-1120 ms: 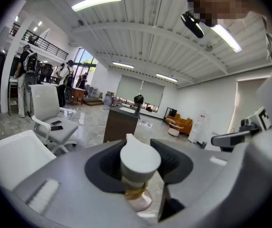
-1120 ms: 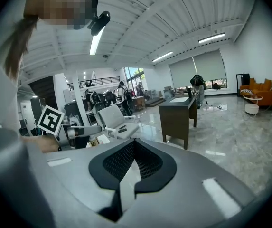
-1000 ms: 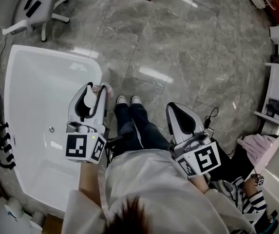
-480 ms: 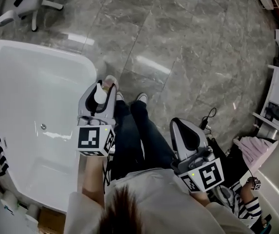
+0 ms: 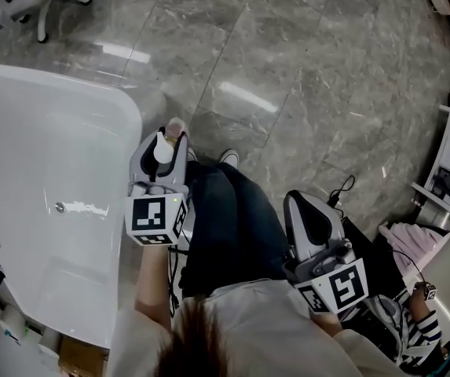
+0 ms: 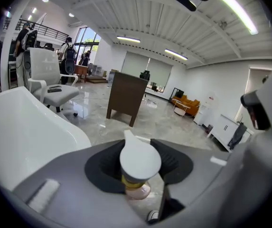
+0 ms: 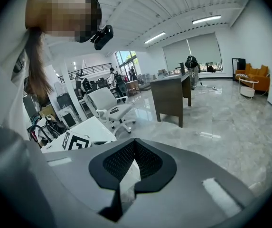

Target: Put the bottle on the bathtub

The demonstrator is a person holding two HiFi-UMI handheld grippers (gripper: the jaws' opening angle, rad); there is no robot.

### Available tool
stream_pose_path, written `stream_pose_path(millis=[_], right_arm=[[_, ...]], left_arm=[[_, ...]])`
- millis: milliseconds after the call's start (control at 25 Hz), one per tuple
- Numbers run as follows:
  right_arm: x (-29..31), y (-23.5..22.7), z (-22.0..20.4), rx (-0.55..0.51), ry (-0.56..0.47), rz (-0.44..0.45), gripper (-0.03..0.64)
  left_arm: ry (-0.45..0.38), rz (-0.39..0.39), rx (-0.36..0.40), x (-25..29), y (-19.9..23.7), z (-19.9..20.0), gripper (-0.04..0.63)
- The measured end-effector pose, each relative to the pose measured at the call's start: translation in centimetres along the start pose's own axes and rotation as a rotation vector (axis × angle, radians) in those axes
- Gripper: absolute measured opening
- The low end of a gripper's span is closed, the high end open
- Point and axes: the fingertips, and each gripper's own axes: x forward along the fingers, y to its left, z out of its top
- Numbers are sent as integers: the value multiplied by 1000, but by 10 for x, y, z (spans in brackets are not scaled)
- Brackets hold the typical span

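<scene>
One bottle (image 6: 139, 161), cap up, clamped in left gripper (image 5: 162, 138); bathtub (image 5: 127, 144) rim just beside, to its left; right gripper (image 5: 307, 209) closed, empty, farther off.

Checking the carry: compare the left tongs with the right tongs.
The left tongs grip a white-capped bottle, jaws wide; the right tongs hold nothing, jaw tips together. The left tongs hang beside the bathtub rim; the right tongs are farther from it, past the person's legs. Both are grey with a marker cube.
</scene>
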Motion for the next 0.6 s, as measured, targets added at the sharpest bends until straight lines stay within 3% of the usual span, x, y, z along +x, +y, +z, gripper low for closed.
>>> stream_pose_path(millis=[600], right_arm=[[44, -37, -73, 2, 41, -18, -2]], left_arm=[[115, 56, -7, 88, 31, -129, 199]])
